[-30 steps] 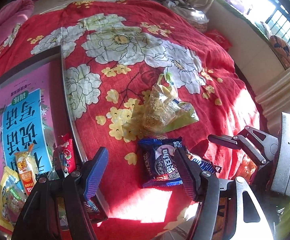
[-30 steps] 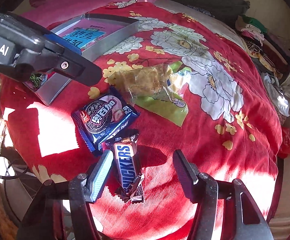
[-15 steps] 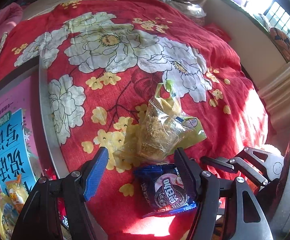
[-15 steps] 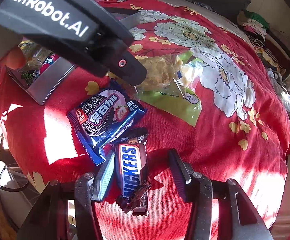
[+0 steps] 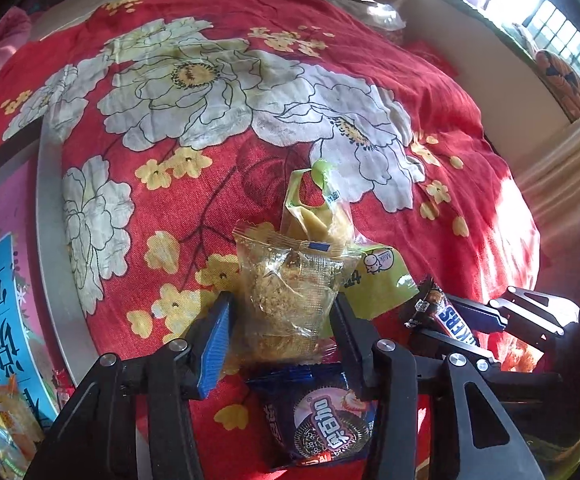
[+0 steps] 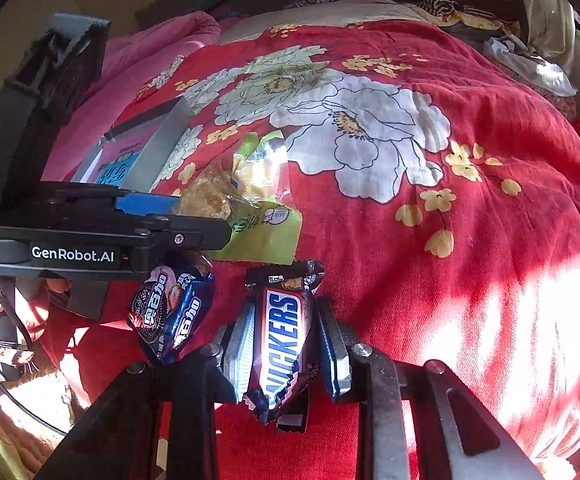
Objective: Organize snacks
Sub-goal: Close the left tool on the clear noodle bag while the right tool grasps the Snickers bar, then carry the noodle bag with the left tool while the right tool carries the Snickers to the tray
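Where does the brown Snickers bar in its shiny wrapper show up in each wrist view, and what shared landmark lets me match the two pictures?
Left wrist view: brown Snickers bar at lower right, in the jaws of the right gripper.
Right wrist view: bottom centre, bar pinched by the right gripper.
Shared landmark: the blue Oreo cookie packet, lying beside the bar on the red floral bedspread.

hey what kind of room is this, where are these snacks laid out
Most likely a bedroom. The snacks lie on a red floral bedspread that drapes over a bed, a pink quilt is bunched at its far end, and a barred sunlit window sits beside it.
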A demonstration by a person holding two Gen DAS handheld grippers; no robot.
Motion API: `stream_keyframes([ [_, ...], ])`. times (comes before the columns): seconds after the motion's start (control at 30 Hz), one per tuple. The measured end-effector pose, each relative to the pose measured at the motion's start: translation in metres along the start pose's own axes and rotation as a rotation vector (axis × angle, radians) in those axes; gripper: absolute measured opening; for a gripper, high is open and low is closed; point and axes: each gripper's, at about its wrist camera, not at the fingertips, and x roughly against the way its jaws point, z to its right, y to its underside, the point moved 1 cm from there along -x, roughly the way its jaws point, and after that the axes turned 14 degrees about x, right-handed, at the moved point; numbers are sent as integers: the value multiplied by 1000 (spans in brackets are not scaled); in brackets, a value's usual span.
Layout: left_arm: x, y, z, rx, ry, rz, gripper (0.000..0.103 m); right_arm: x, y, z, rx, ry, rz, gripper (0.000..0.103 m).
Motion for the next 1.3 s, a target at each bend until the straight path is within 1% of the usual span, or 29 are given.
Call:
stream_keyframes([
  [0.13,6,2,-3,13,20,5,42,5,-1,1,-12,8,20,29],
  [0.23,18,5,-9,33,39,21,40,9,-3,-2,-6,10,37,29],
  [0.47,45,15,-27,91,74,36,39,19,-4,-10,-7,4,58,29],
  [0.73,81,26,-48,137,82,95,39,30,-11,-24,17,3,78,29],
  [1.07,116,35,-85,209,77,169,39,29,-34,-69,105,-40,87,29],
  [1.3,143,47,-128,281,41,233,39,20,-54,-113,202,-96,82,29],
])
